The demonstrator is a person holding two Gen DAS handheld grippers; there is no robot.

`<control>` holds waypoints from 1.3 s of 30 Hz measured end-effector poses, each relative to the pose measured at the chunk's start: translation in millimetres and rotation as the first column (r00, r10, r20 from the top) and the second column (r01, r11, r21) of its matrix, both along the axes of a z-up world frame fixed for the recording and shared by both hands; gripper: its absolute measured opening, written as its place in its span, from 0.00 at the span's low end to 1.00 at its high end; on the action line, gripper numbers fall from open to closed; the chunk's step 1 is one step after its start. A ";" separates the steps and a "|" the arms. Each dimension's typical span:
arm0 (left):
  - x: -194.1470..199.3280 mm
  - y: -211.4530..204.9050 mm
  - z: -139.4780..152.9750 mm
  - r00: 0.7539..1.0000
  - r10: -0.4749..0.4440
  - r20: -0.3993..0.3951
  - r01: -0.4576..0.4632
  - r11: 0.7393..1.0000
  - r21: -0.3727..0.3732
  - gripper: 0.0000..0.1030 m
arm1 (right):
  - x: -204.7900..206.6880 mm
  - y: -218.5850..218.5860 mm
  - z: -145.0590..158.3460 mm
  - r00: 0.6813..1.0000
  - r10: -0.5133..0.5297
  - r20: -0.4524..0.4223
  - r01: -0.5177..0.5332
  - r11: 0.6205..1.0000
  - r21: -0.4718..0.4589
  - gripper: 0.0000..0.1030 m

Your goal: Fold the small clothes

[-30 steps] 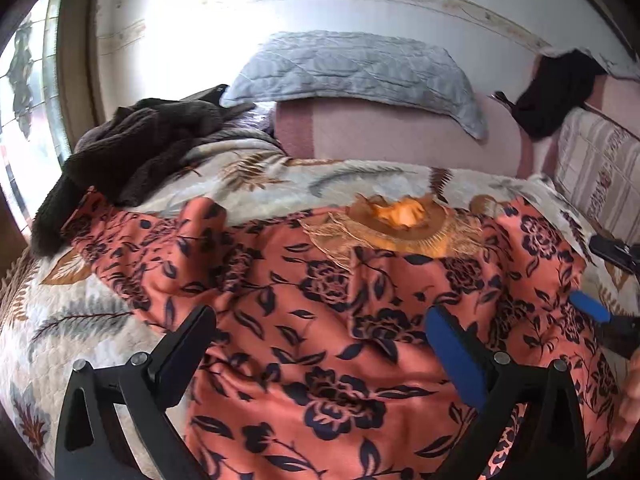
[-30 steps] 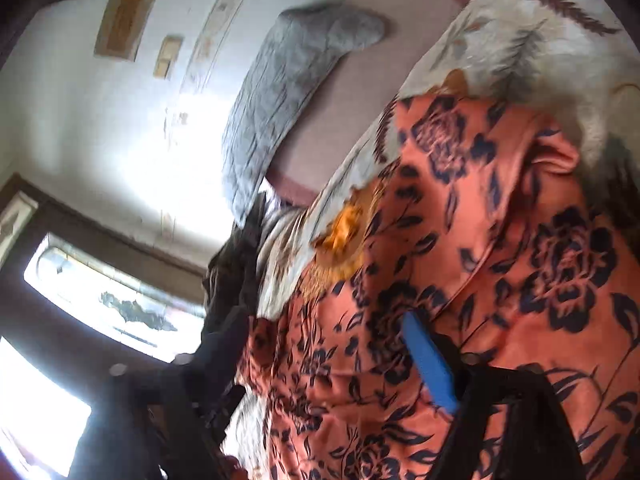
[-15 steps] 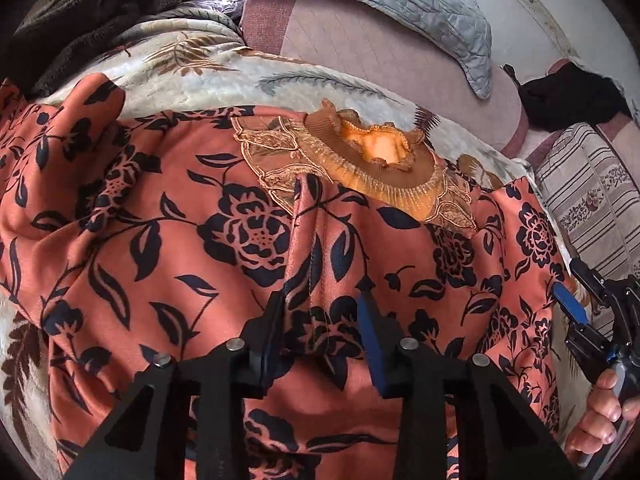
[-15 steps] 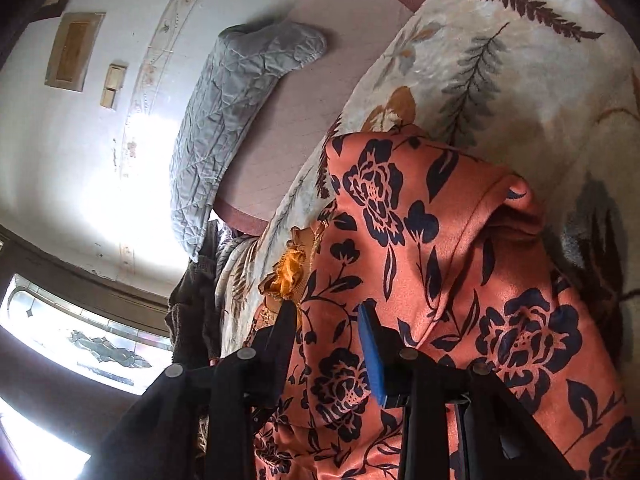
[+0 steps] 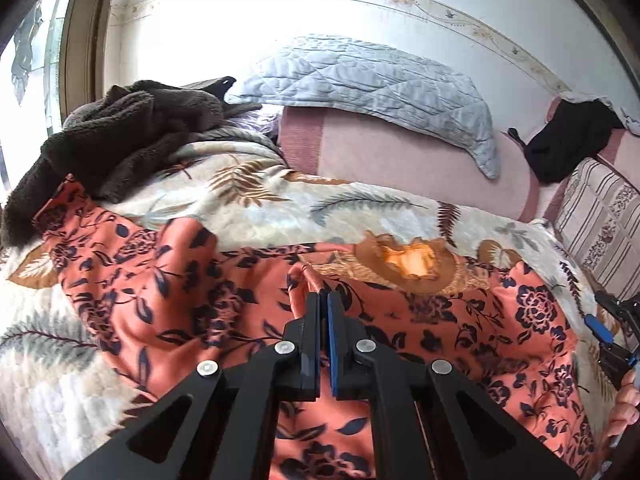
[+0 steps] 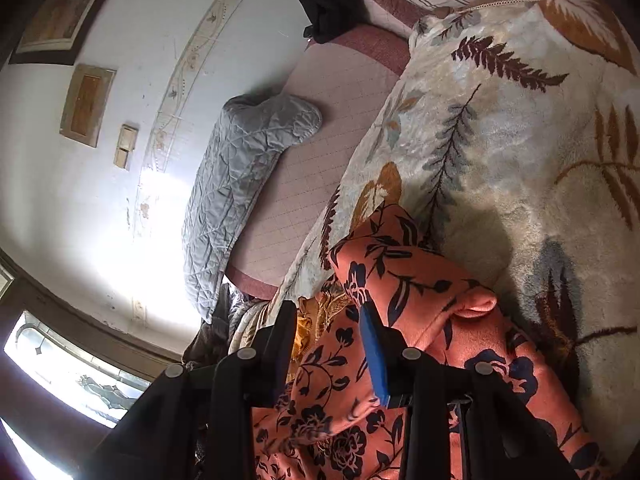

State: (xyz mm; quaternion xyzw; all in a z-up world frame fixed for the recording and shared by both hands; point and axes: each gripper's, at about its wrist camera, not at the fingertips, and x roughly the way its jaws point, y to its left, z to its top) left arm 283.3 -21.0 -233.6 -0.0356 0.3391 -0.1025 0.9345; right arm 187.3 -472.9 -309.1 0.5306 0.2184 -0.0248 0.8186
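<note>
An orange garment (image 5: 168,280) with a dark blue flower print and a gold embroidered collar (image 5: 408,260) lies spread on a leaf-patterned blanket (image 5: 248,196). My left gripper (image 5: 323,300) is shut on a small raised fold of the garment near the collar. In the right wrist view my right gripper (image 6: 328,316) has a thick bunch of the garment's edge (image 6: 404,284) filling the gap between its fingers, and the pads press on it. The right gripper also shows in the left wrist view, at the garment's right edge (image 5: 608,328), with a hand (image 5: 628,400) below it.
A brown fleece (image 5: 112,140) is piled at the blanket's far left by the window. A grey quilted pillow (image 5: 360,76) rests on a pink cushion (image 5: 400,160) against the wall. A black cloth (image 5: 568,144) and a striped cushion (image 5: 600,216) lie at the right.
My left gripper went from wide open to shut on a pinched fold of the garment, then drew back. My right gripper narrowed onto the garment's edge.
</note>
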 end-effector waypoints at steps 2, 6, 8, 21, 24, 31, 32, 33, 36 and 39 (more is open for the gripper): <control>6.1 6.4 -10.9 0.998 -0.012 -0.056 0.015 0.998 0.055 0.05 | 10.8 8.4 -2.0 0.999 0.037 -0.018 -0.037 0.999 -0.013 0.35; 10.8 25.6 -26.5 0.983 0.010 -0.182 0.001 0.998 0.059 0.06 | 46.1 28.6 -41.6 0.946 0.165 -0.281 -0.162 0.986 0.035 0.36; 2.0 49.0 -13.9 0.989 0.031 -0.145 -0.032 0.999 -0.004 0.19 | 49.1 32.4 -53.6 0.933 0.190 -0.306 -0.169 0.981 0.095 0.36; 17.3 289.0 -16.1 0.737 0.611 -0.291 -0.674 0.699 -0.240 0.80 | 41.0 75.7 2.5 0.963 0.243 -0.117 -0.260 0.952 -0.163 0.74; 54.8 306.0 -27.1 0.762 0.563 -0.320 -0.639 0.733 -0.234 0.80 | 43.9 82.9 1.9 0.959 0.255 -0.123 -0.275 0.944 -0.184 0.74; 124.6 326.3 -70.6 0.725 0.505 -0.469 -0.663 0.696 -0.275 0.37 | 49.6 82.9 -6.5 0.952 0.269 -0.145 -0.292 0.939 -0.179 0.74; 128.3 329.6 -75.5 0.716 0.512 -0.474 -0.676 0.676 -0.292 0.30 | 49.9 81.7 -7.3 0.952 0.267 -0.150 -0.292 0.939 -0.181 0.74; 130.9 330.3 -77.6 0.716 0.523 -0.462 -0.682 0.667 -0.301 0.28 | 50.2 80.7 -7.8 0.952 0.265 -0.155 -0.292 0.938 -0.185 0.74; 141.5 328.5 -77.4 0.731 0.528 -0.431 -0.667 0.685 -0.293 0.07 | 50.0 75.2 -10.1 0.953 0.256 -0.160 -0.284 0.940 -0.187 0.74; 146.5 315.5 -59.7 0.768 0.527 -0.364 -0.630 0.725 -0.279 0.05 | 48.6 69.4 -9.8 0.958 0.240 -0.158 -0.269 0.944 -0.193 0.74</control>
